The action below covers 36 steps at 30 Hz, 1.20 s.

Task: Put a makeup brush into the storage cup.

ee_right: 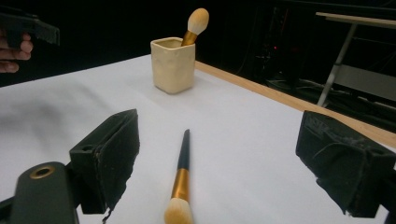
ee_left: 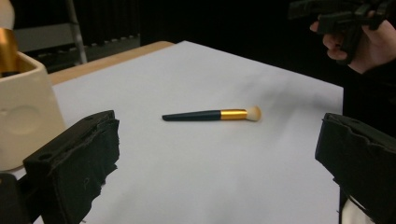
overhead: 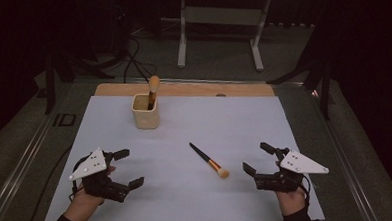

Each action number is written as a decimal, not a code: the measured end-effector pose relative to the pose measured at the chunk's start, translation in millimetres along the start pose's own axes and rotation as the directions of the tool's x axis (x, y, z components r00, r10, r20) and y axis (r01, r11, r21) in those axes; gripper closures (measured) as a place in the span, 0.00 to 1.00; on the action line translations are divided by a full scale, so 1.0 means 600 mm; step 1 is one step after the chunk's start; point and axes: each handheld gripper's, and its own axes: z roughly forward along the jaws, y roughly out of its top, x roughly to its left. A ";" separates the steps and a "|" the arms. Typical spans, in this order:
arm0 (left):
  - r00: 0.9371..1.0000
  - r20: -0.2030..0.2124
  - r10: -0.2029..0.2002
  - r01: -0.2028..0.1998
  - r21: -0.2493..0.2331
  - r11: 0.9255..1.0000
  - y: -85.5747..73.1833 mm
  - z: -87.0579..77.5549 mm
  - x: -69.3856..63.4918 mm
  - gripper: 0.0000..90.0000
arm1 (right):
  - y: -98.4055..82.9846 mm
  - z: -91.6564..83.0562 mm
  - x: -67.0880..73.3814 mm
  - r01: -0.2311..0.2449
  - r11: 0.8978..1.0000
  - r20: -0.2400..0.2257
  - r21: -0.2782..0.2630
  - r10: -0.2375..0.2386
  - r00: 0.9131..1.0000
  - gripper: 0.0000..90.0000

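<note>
Both claws, left [overhead: 128,168] and right [overhead: 254,158], gape empty beside the black-handled, gold-banded makeup brush [overhead: 209,160] lying mid-table, so the approach is in hand; next, the right should close on its handle, with the cream ceramic cup [overhead: 145,112] at eleven o'clock

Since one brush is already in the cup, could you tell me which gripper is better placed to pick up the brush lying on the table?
Probably the right gripper. The loose brush lies nearer to it, bristle end toward it, and sits between its open jaws in the right gripper view. The left gripper is open too, but farther off.
</note>
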 end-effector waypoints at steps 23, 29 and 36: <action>1.000 -0.028 0.002 -0.002 -0.026 1.000 -0.014 -0.013 0.008 0.00 | 0.003 -0.006 0.000 0.005 1.000 0.036 0.006 -0.006 0.999 0.15; 1.000 -0.021 -0.007 0.007 -0.037 0.999 -0.012 -0.012 0.010 0.00 | 0.006 -0.008 -0.002 0.003 1.000 0.054 0.028 -0.005 0.999 0.14; 1.000 -0.009 -0.008 0.007 -0.044 0.999 -0.011 -0.012 0.010 0.00 | 0.018 -0.007 0.000 -0.013 0.998 0.042 0.056 0.010 0.999 0.13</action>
